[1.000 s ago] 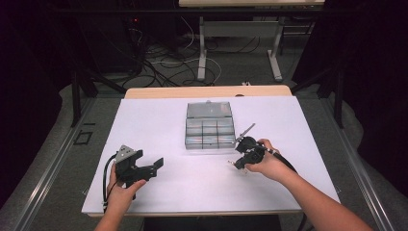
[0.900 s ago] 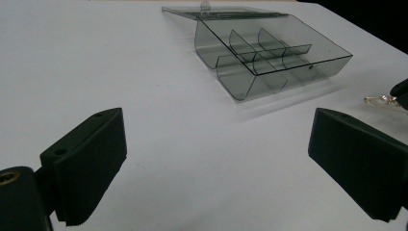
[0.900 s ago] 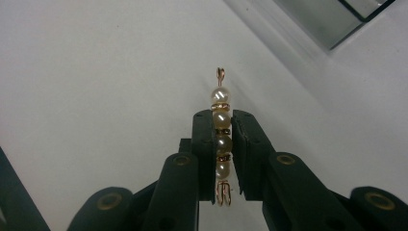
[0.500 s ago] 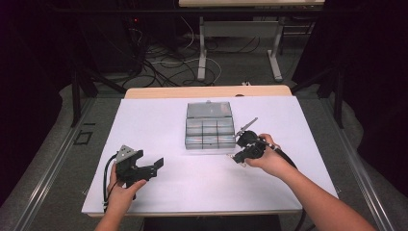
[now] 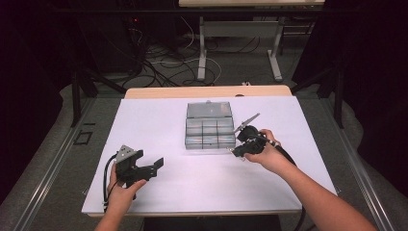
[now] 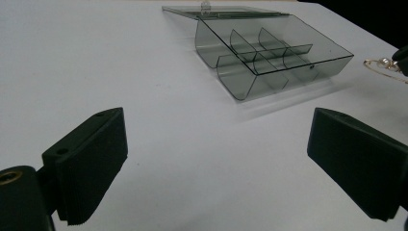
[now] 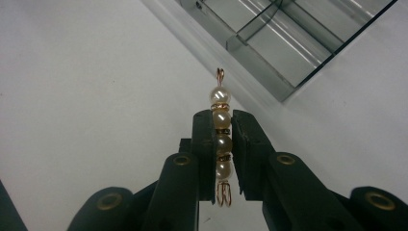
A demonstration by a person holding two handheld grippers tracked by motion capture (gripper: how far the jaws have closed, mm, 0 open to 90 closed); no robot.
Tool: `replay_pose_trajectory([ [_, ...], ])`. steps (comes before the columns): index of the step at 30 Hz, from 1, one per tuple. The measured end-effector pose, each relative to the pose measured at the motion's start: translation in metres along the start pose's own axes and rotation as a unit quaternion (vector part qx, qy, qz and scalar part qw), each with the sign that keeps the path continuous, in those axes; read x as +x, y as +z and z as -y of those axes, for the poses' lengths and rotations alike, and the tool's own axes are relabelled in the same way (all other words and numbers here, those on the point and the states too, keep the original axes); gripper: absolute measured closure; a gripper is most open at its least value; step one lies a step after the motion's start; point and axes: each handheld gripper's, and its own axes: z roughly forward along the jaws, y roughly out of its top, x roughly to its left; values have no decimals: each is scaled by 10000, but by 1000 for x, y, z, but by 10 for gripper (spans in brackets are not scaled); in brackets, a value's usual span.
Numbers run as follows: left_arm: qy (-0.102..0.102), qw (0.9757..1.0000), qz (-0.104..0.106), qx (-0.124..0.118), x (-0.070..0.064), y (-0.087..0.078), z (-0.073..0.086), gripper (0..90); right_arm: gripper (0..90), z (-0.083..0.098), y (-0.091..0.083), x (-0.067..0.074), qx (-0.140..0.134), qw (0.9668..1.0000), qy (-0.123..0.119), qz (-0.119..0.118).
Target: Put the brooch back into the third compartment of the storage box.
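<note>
A white table (image 5: 159, 130), its wooden far edge exposed, stands in a dark room with cables (image 5: 159, 62) strewn over the grey floor (image 5: 231, 72) and a second table's two metal legs (image 5: 202, 48) beyond. On the table sits one clear plastic box (image 5: 210, 126), lid open and lying flat behind it, its tray split into compartments. A person works two grippers. The left gripper (image 5: 144, 168), held near the front left of the table and well apart from the box, has its jaws spread wide with nothing between them. The right gripper (image 5: 238, 151), just beside the box's front right corner, is clamped on one bead pin (image 7: 222, 139): four pearls strung on gold wire, the top pearl and a wire loop standing clear above the jaws, over bare table near the box's edge.
</note>
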Motion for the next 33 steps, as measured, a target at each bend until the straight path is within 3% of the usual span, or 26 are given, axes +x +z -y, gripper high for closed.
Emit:
replay_pose_trajectory([
  [1, 0, 10000, -4, 0, 0, 0, 0, 70, 808, -1, 0, -2, -9, 10000, -81, 21],
  [4, -2, 10000, -3, -9, 0, 0, 0, 70, 807, -4, -1, -2, -98, 9999, 48, 37],
  [5, -9, 10000, -2, 1, 0, 0, 0, 70, 807, -5, -2, -4, -130, 9999, -57, 36],
  [6, -3, 10000, -3, -5, 0, 0, 0, 70, 807, -6, -2, -3, -160, 9998, 55, 76],
  [12, 4, 10000, -3, -11, 0, 0, 0, 70, 807, -12, -4, -8, -271, 9995, 71, 130],
  [13, 3, 10000, -6, -9, 0, 0, 0, 70, 807, -13, -4, -7, -336, 9992, 190, 109],
  [15, 17, 10000, -9, -10, 0, 0, 0, 70, 807, -16, -6, -10, -274, 9994, 113, 154],
  [16, 12, 10000, -12, -17, 0, 0, 0, 70, 808, -17, -3, -10, -433, 9988, 154, 151],
  [20, 19, 10000, -9, -29, 1, 0, 0, 70, 807, -22, -5, -13, -364, 9990, 141, 200],
  [21, 20, 10000, -3, -23, 1, -1, 0, 70, 808, -23, -3, -14, -528, 9984, 125, 159],
  [23, 21, 10000, -5, -24, 1, -1, 0, 70, 808, -26, -4, -14, -431, 9988, 174, 168],
  [24, 22, 10000, -5, -24, 1, -1, 0, 70, 807, -27, -2, -15, -590, 9979, 181, 206],
  [26, 16, 10000, -10, -25, 1, -1, 0, 70, 808, -30, -3, -17, -447, 9987, 150, 208],
  [28, 16, 10000, -10, -25, 1, -1, 0, 70, 807, -32, -1, -18, -618, 9975, 206, 255],
  [33, 18, 10000, -14, -24, 1, -1, 0, 70, 807, -38, -1, -21, -612, 9973, 224, 325],
])
